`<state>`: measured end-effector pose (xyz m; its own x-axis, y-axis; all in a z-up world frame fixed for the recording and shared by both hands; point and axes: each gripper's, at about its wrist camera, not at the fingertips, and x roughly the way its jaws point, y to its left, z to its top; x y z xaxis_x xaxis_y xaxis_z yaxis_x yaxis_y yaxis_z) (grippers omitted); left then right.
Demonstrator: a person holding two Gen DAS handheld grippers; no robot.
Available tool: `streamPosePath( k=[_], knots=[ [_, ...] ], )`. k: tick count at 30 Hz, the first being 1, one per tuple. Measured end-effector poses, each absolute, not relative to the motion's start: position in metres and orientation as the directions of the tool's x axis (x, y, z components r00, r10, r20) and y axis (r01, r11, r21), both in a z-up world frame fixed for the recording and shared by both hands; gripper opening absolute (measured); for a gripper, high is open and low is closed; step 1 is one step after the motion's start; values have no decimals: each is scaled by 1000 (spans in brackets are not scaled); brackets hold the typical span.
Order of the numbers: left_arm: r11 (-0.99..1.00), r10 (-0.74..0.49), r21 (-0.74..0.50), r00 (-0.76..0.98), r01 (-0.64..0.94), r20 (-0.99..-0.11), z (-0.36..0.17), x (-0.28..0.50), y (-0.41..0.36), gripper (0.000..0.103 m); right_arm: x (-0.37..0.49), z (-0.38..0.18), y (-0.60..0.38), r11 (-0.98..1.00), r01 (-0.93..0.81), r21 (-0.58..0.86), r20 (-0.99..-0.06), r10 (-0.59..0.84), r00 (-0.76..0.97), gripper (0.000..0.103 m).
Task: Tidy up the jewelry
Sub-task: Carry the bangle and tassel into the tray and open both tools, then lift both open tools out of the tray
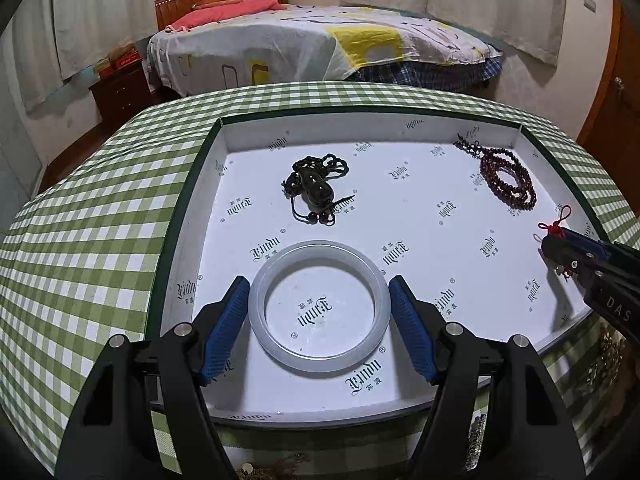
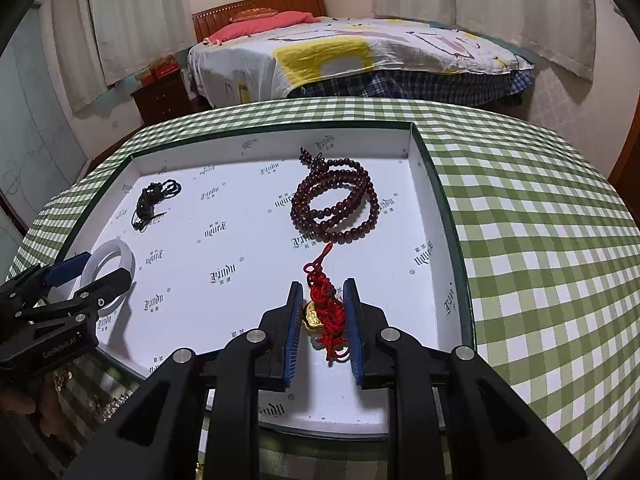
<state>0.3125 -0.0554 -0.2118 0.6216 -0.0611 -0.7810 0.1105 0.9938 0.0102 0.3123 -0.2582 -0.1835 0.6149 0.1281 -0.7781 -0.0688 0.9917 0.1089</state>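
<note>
Item 1, white bangle [image 1: 319,306]: lies flat on the tray [image 1: 400,120] floor, between the fingers of our left gripper [image 1: 319,326]. The blue pads [image 1: 224,328] stand wide, one on each side of the ring; whether they touch its rim we cannot tell. We judge this piece just set down or about to be gripped.

Item 2, red knotted cord with gold charm [image 2: 325,314]: sits between the fingers of our right gripper [image 2: 322,330], which are narrow and close against the knot; we judge it held. Its loop reaches forward past the fingertips toward item 3.

Item 3, dark red bead strand [image 2: 336,204]: coiled ahead of the right fingers, near the far right corner of the tray.

Item 4, dark pendant on black cord [image 1: 316,192]: ahead of the left fingers, beyond the bangle, untouched.

Step in hand: placing pieces apart inside the tray, which rests on the green checked surface [image 2: 540,220]. The next move calls for lowering the charm onto bare tray floor short of the beads, then parting the right fingers.

Pose: both grippers point forward and downward over the near edge, left low above the tray floor, right slightly raised.
</note>
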Motion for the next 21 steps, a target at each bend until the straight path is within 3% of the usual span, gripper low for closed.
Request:
streamPosePath(
  k=[9, 21],
  knots=[
    [994, -69, -4, 619, 105, -782, -212, 311, -52, 73, 310, -182, -249, 991, -102, 87, -777, 131, 615, 40],
    [996, -81, -40, 674, 77, -734, -185, 280, -42, 74, 280, -152, -260, 991, -69, 118, -736, 134, 664, 41]
  ],
)
